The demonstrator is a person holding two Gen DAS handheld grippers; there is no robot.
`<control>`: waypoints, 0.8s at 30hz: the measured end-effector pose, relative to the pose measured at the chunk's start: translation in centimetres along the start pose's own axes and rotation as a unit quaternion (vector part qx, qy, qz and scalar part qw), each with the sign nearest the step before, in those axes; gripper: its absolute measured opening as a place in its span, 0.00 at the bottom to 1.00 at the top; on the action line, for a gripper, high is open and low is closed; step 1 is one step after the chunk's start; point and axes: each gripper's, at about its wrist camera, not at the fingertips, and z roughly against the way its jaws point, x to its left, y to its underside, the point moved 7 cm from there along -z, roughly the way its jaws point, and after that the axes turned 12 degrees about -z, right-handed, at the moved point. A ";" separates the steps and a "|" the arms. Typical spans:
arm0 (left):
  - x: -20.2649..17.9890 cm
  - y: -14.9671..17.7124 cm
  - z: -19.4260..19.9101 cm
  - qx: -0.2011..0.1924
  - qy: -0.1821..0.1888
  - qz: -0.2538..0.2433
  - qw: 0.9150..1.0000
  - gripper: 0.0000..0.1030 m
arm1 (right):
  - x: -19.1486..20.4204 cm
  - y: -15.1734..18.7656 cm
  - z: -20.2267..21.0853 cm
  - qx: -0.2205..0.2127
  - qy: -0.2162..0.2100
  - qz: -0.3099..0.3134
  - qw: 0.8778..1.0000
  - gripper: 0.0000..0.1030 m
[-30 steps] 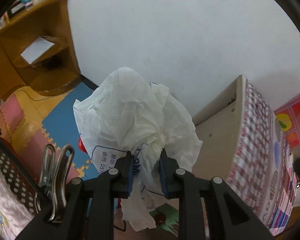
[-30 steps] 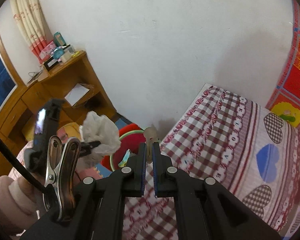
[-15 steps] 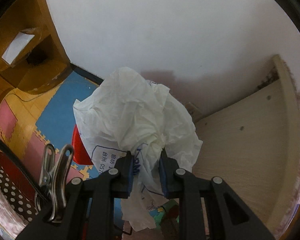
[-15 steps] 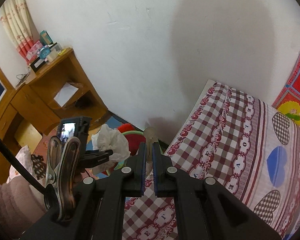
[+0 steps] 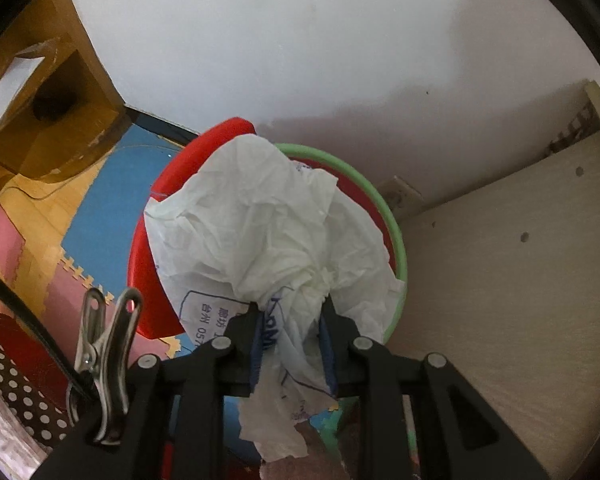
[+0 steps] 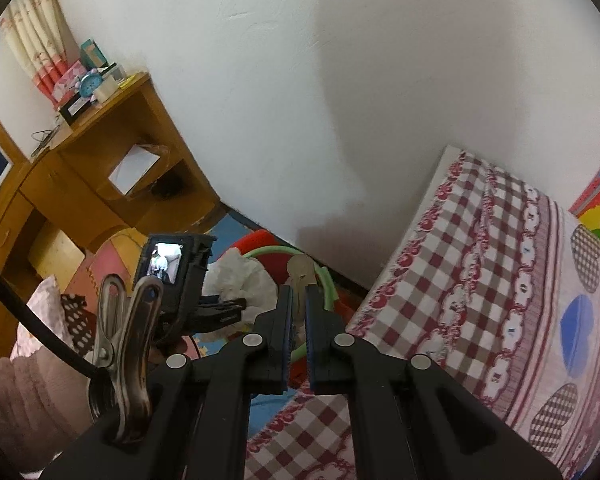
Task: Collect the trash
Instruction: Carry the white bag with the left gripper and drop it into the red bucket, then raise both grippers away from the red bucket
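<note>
Since the earlier frames the left gripper [image 5: 290, 344] has come down with its load: the red bin [image 5: 160, 240] with the green rim [image 5: 384, 216], then only a sliver behind the paper, now lies directly under it, close against the white wall [image 5: 300, 40]. Its fingers [image 5: 256, 344] have just been opening slightly, yet the crumpled white paper wrapper [image 5: 268, 232], printed in blue, remains pinched between the pads, its bulk hanging over the bin mouth and a loose tail trailing back past the fingers. Judgement: the wrapper is held over the bin so that release drops it inside; the slackening grip suggests the drop is starting.

The right gripper [image 6: 296, 312] stands above the checked bedspread [image 6: 480, 280], on the bed side of the bin, fingers pressed nearly together on a thin beige disc-shaped item [image 6: 300, 270]; what it is I cannot tell. It appears to wait its turn while the left gripper occupies the bin opening.

Risk, as judged: the light wrapper may snag on a pad or catch the bin rim and fall to the foam floor mat [image 5: 112, 184].
</note>
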 end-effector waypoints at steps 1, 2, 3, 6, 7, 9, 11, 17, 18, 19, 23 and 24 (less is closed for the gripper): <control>0.0 0.1 -0.1 0.001 0.003 -0.002 1.000 0.31 | 0.2 0.0 -0.2 0.001 -0.001 0.001 1.000 0.06; 0.1 0.2 -0.2 0.002 0.005 -0.003 1.000 0.36 | 0.5 0.0 -0.4 0.003 -0.002 0.003 1.000 0.06; 0.2 0.2 -0.3 0.002 0.005 -0.004 1.000 0.37 | 0.7 0.0 -0.7 0.005 -0.003 0.005 1.000 0.06; 0.2 0.3 0.1 -0.003 0.006 -0.007 1.000 0.45 | 1.2 0.3 -1.4 0.015 -0.011 0.009 1.000 0.06; 0.4 0.3 0.2 -0.002 0.004 -0.009 1.000 0.48 | 1.6 0.4 -1.8 0.019 -0.014 0.011 1.000 0.07; 0.5 0.5 0.6 -0.001 0.002 -0.011 1.000 0.50 | 2.4 0.5 -2.5 0.027 -0.017 0.020 0.999 0.07; 0.9 0.7 1.1 -0.001 0.000 -0.007 1.000 0.50 | 3.1 0.5 -3.3 0.034 -0.021 0.029 0.999 0.07; 2.9 2.0 3.7 -0.016 -0.009 0.023 1.000 0.50 | 5.0 0.2 -6.9 0.065 -0.024 0.049 0.996 0.07; 2.7 2.2 4.4 -0.018 -0.010 0.028 0.999 0.50 | 5.1 0.2 -7.4 0.067 -0.025 0.051 0.996 0.07; 3.0 2.4 4.9 -0.020 -0.010 0.033 0.999 0.50 | 5.5 0.1 -8.0 0.071 -0.029 0.054 0.996 0.07; 4.1 3.0 6.6 -0.031 -0.011 0.053 0.998 0.50 | 6.3 0.1 -9.3 0.081 -0.041 0.054 0.994 0.07; 4.1 3.2 7.0 -0.033 -0.009 0.057 0.998 0.50 | 6.2 0.1 -9.4 0.084 -0.046 0.052 0.994 0.07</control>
